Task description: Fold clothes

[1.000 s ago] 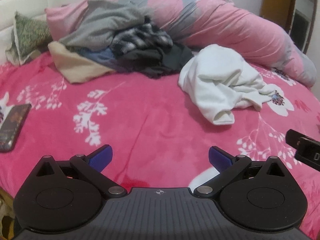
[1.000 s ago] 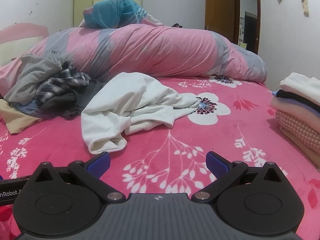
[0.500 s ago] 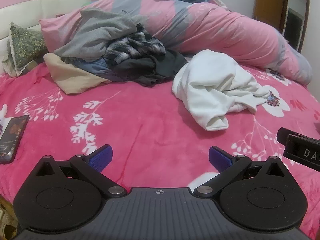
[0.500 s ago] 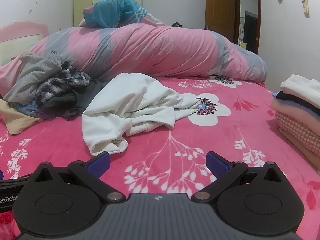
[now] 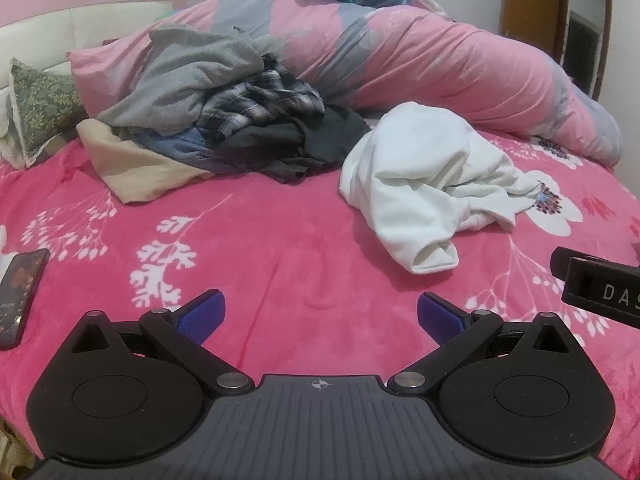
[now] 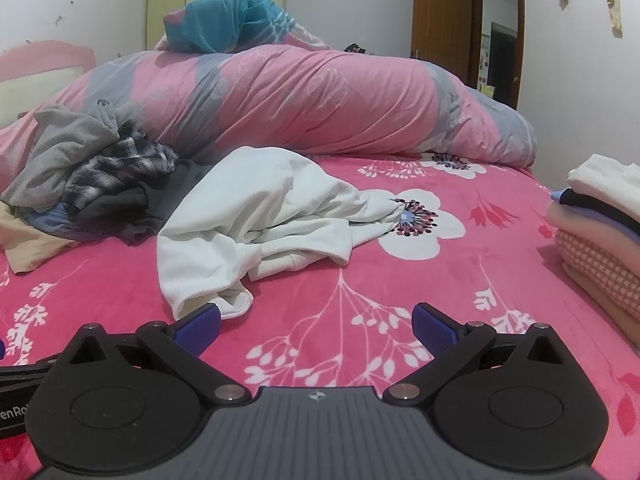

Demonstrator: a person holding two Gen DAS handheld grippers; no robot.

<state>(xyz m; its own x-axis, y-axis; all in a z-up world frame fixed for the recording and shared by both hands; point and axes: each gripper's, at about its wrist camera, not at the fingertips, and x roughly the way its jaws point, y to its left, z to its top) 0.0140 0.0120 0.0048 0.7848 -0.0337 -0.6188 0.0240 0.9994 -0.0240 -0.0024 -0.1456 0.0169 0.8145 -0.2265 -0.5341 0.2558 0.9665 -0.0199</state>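
A crumpled white garment lies on the pink floral bedspread; it also shows in the right wrist view. My left gripper is open and empty, low over the bedspread, short of the garment. My right gripper is open and empty, its left fingertip close to the garment's near cuff. A pile of unfolded clothes, grey, plaid, dark and beige, lies at the back left.
A rolled pink and grey duvet runs across the back of the bed. A stack of folded clothes sits at the right edge. A phone lies at the left. A green pillow leans on the headboard.
Both grippers have moved forward a little toward the white garment and the left view has tilted up slightly. Both stay open and empty.
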